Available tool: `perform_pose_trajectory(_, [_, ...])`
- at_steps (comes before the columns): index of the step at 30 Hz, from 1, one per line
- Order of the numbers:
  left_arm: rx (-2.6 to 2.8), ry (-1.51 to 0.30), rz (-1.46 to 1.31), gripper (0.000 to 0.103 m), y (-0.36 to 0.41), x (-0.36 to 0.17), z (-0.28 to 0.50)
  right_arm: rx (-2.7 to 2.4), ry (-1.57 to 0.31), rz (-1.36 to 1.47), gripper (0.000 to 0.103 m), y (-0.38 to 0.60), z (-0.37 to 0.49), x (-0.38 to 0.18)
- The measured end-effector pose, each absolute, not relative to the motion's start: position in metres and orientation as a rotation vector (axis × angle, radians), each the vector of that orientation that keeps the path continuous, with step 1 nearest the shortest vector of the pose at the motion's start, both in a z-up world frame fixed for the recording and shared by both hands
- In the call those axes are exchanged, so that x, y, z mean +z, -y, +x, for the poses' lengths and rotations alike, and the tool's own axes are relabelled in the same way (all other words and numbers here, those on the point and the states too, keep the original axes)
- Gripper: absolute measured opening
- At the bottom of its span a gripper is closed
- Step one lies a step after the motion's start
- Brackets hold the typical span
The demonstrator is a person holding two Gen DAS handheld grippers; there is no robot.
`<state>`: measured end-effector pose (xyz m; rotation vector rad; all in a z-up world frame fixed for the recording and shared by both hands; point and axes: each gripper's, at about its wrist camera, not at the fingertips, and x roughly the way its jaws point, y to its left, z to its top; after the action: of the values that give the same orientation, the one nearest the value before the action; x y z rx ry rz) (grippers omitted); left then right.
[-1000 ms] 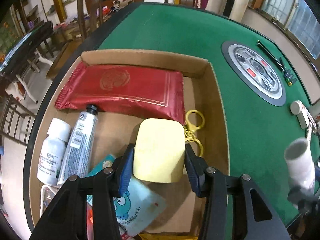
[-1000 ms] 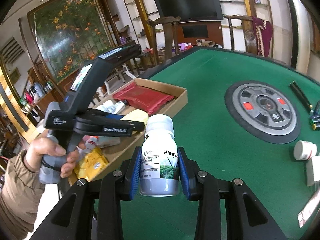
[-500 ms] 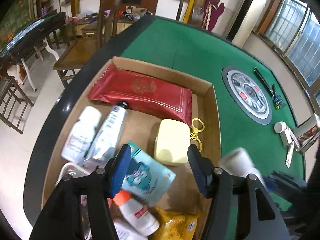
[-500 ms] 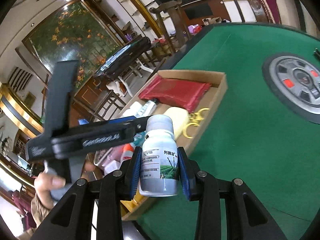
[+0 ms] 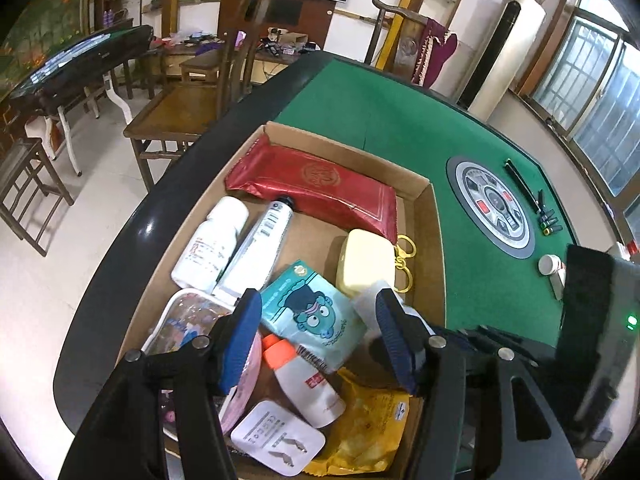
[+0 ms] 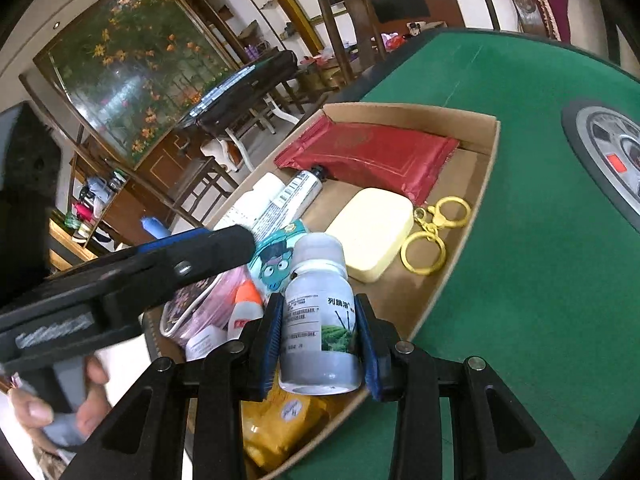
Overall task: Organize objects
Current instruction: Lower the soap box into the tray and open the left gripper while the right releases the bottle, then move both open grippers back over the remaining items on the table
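The cardboard box (image 5: 436, 216) already holds most items, including the yellow case (image 5: 364, 262); a small white jar (image 5: 548, 265) waits on the green table (image 5: 400, 120) at 3 o'clock. The right gripper (image 6: 318, 344) clamps a white bottle (image 6: 320, 320) labelled "列跳溶" over the box's near end. The left gripper (image 5: 318, 344) hangs empty, jaws apart.

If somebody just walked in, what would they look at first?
Probably the white bottle with the green picture label, squeezed between the right gripper's blue fingers above the cardboard box. Next, the shiny red packet at the box's far end, and the pale yellow case with gold rings beside it.
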<state>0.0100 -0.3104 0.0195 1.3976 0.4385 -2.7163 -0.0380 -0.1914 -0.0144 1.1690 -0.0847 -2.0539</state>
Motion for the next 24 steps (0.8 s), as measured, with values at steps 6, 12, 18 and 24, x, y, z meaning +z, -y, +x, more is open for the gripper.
perform_pose_trajectory(6, [-2.710,-0.466,1.391,0.059,0.313,0.018,0.014,-1.981,0.123,1.166,0.037,0.192,-0.038,-0.016])
perform_pose_trajectory(12, [-2.711,-0.466,1.395,0.059,0.312,0.018,0.015,-2.021,0.135,1.179,0.042,0.178,-0.028,-0.010])
perform_pose_trajectory(18, [-2.710,-0.462,1.429,0.059,0.308,0.013,0.010,-2.077,0.274,1.117,0.065,0.139,-0.030,0.009])
perform_pose_trajectory(24, [-2.679,-0.493,1.545,0.059,0.295,-0.010,-0.004,-2.127,0.333,1.114,0.065,0.108,-0.035,0.014])
